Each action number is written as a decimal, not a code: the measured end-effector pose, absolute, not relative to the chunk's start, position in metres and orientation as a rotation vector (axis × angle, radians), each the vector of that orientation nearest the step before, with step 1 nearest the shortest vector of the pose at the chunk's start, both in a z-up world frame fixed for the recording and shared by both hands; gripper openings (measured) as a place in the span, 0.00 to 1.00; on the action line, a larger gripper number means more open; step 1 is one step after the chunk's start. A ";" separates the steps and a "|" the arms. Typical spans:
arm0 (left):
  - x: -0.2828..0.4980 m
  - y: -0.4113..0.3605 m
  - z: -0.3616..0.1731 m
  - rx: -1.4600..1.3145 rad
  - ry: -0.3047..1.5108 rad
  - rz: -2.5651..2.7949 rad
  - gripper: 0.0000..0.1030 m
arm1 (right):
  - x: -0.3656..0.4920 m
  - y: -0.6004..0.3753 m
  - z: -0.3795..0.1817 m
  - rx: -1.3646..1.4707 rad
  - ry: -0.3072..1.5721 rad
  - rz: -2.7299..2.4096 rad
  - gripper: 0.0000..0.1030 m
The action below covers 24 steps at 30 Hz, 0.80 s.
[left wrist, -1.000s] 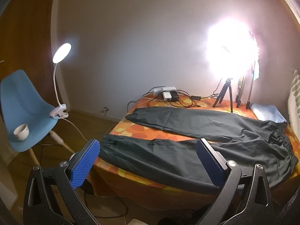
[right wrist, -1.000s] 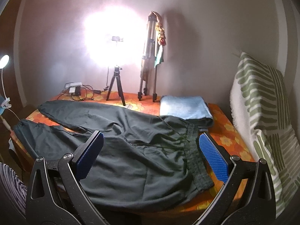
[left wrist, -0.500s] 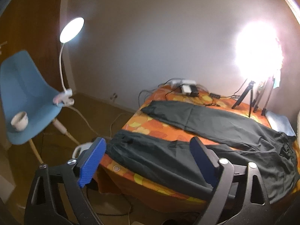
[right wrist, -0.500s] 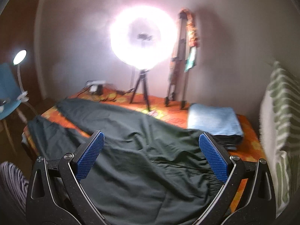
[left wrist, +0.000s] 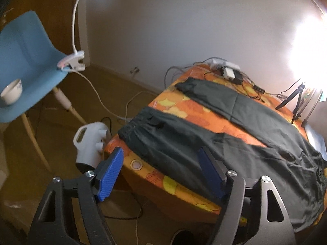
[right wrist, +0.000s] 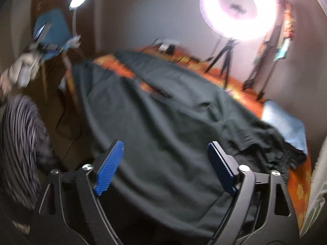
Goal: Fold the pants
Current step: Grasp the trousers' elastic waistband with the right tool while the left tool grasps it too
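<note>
Pants [left wrist: 235, 143] lie spread flat on the orange flowered bed [left wrist: 175, 185], legs parted, one cuff at the bed's corner. Your left claw [left wrist: 161, 173] hovers over that nearer leg, jaws closing but gripping nothing — fabric sits below them, not pinched. Your right claw [right wrist: 165, 167] hangs above the waist end of the pants [right wrist: 163, 122], jaws also closing, empty. Beyond the bed's corner a blue chair [left wrist: 26, 47] carries a white bowl [left wrist: 12, 91] — its contents can't be seen.

Both wrist views look down, perhaps obliquely, sharing the pants [left wrist: 235, 143].
</note>
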<state>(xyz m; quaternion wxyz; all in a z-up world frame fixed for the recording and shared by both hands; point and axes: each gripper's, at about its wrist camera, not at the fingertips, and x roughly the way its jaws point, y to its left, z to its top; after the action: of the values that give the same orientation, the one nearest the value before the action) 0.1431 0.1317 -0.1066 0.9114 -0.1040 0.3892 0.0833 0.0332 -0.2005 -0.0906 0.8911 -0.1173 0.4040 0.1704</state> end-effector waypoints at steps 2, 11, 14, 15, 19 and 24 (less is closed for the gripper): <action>0.145 0.133 -0.114 -0.210 0.816 0.169 0.68 | 0.028 -0.191 -0.106 -0.273 0.883 0.395 0.76; 0.156 0.126 -0.143 -0.193 0.859 0.122 0.61 | 0.002 -0.152 -0.156 -0.418 0.996 0.529 0.70; 0.158 0.126 -0.148 -0.190 0.869 0.115 0.61 | 0.003 -0.142 -0.170 -0.483 1.020 0.537 0.60; 0.158 0.127 -0.148 -0.191 0.871 0.117 0.61 | 0.005 -0.140 -0.175 -0.500 1.026 0.535 0.56; 0.159 0.140 -0.148 -0.206 0.872 0.143 0.61 | 0.008 -0.136 -0.180 -0.544 1.041 0.526 0.38; 0.159 0.163 -0.150 -0.220 0.860 0.190 0.62 | 0.016 -0.143 -0.168 -0.494 1.039 0.514 0.08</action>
<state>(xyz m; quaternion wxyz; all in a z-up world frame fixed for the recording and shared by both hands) 0.1587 0.1625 -0.1499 0.8987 -0.1063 0.4155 0.0917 0.0163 -0.1435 -0.1676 0.8081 -0.2310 0.4857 0.2403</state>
